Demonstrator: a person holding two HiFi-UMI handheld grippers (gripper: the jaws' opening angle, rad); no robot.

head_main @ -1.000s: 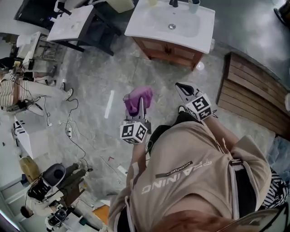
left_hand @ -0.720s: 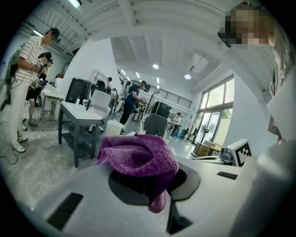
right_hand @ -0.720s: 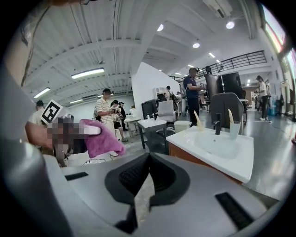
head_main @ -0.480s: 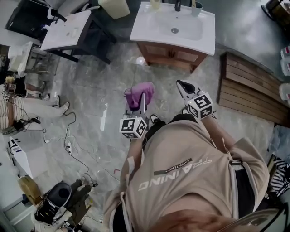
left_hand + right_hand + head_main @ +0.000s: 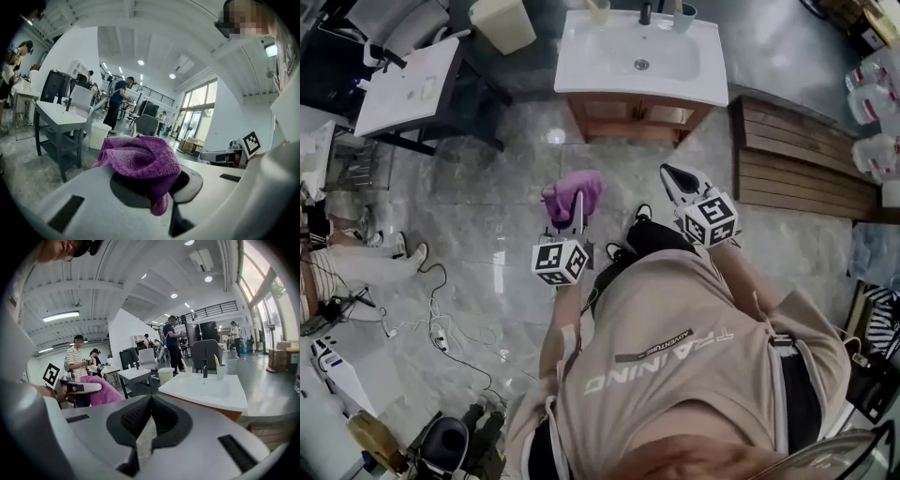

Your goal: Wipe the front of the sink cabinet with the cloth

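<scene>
Left gripper [image 5: 161, 187] clamped on the purple cloth [image 5: 140, 157], which bunches over its jaws. Right gripper [image 5: 147, 420] jaws pressed together. Both well apart from the sink cabinet [image 5: 637, 108].

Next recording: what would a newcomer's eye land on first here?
First, the bright purple cloth, clamped in the left gripper, mid-frame over the grey floor in the head view. Beyond it, at that view's top, stands the white sink on its wooden cabinet, apart from the cloth.
</scene>
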